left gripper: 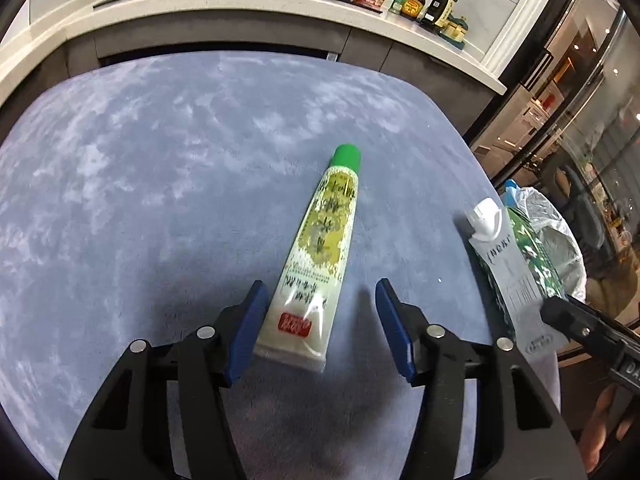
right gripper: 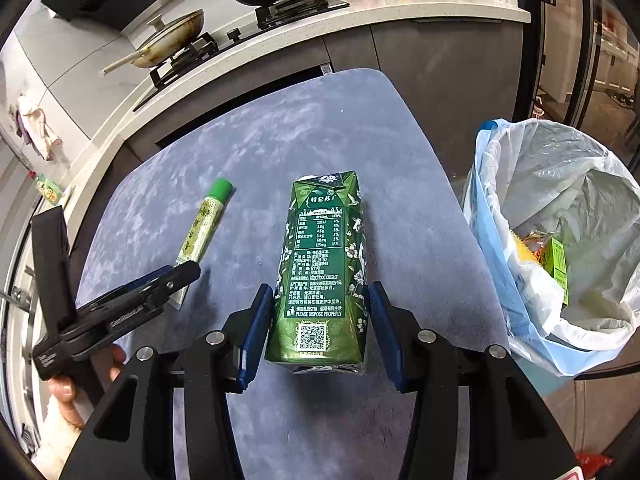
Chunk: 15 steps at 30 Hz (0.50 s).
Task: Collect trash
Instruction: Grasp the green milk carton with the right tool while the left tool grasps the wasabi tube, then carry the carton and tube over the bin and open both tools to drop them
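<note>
Bin bag (right gripper: 560,208), right of table (right gripper: 320,140): some trash already inside. Still out: tube (left gripper: 320,240), left; carton (right gripper: 324,264), right. Left gripper (left gripper: 320,316) spread around tube's end; right gripper (right gripper: 318,320) spread around carton. Neither clamped.

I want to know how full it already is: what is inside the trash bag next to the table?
Inside the trash bag, a green box and yellow-orange wrappers show against the crumpled liner. Anything deeper is hidden by its folds.
</note>
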Motion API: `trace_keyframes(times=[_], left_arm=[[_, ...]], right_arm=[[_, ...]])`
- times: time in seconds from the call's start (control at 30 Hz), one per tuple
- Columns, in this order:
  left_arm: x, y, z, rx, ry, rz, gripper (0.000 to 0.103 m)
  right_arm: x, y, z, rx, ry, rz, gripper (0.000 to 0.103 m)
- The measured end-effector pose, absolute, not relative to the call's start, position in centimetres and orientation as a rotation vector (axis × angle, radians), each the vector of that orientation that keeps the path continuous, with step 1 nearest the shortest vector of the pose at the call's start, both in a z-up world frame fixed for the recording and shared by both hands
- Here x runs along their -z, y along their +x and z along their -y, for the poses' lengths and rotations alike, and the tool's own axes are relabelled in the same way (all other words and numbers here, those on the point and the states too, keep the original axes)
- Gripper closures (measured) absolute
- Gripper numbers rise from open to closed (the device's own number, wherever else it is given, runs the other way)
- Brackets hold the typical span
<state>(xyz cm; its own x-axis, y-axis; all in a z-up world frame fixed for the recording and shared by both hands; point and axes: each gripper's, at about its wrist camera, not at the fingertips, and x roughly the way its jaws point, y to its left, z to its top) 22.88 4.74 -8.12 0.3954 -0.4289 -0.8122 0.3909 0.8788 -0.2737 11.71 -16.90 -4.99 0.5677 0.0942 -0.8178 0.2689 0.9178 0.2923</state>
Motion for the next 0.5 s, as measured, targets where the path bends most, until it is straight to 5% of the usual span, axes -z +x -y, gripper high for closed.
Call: trace_keyframes(times=[0.1, 0.2, 0.3, 0.5], left_arm=[[8.1, 22.5, -4.2, 0.519, -0.010, -1.036, 0.073], [8.0, 22.1, -3.7, 0.513, 0.014, -1.027, 0.074], [7.4, 21.5, -3.4, 0.505, 0.025, -1.007, 0.090], [5.1, 20.0, -3.0, 0.516, 0.012, -0.975, 0.094]], right_arm=[[5.0, 11.6, 17.0, 0.100, 0.416, -0.966, 0.056], [5.0, 11.4, 17.2, 0.096, 0.421, -0.964, 0.056], [4.7, 11.0, 17.4, 0.094, 0.425, -0.958, 0.056], [4.0, 9.8, 17.9, 0.093, 0.431, -0.941, 0.056]])
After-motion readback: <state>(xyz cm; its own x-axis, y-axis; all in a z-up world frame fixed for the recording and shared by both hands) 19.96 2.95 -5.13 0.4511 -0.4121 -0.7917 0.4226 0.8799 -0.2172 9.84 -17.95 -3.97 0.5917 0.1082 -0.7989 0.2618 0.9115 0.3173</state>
